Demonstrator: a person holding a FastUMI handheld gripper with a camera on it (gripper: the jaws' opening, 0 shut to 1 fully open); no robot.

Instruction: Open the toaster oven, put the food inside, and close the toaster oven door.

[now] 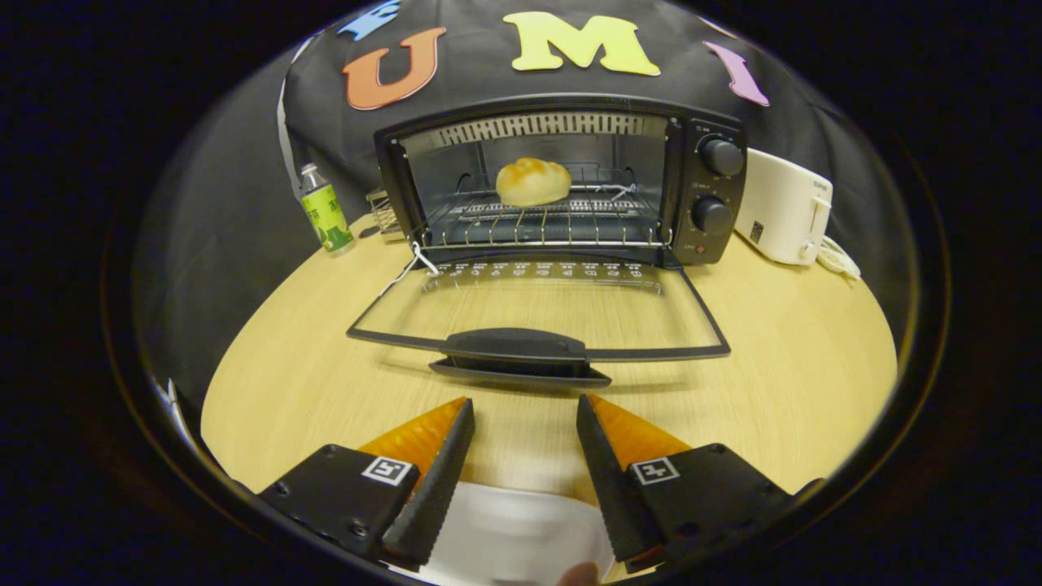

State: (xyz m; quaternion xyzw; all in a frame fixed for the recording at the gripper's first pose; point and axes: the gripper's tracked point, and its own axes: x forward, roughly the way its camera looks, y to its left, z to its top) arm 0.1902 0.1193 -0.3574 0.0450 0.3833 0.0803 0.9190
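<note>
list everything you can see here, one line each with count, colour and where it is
toaster oven: 1, black, far middle of the table, two knobs on its right side
oven door: 1, glass in a black frame, folded down flat just ahead of the fingers
door handle: 1, black, on the door's near edge
bread roll: 1, golden, on the wire rack inside the oven
wire rack: 1, metal, inside the oven
bottle: 1, green label, upright left of the oven
toaster: 1, white, right of the oven
table: 1, light wood, round
white surface: 1, below and between the fingers, cannot tell what it is
gripper: 1, fingers open, holding nothing, short of the door handle
</note>
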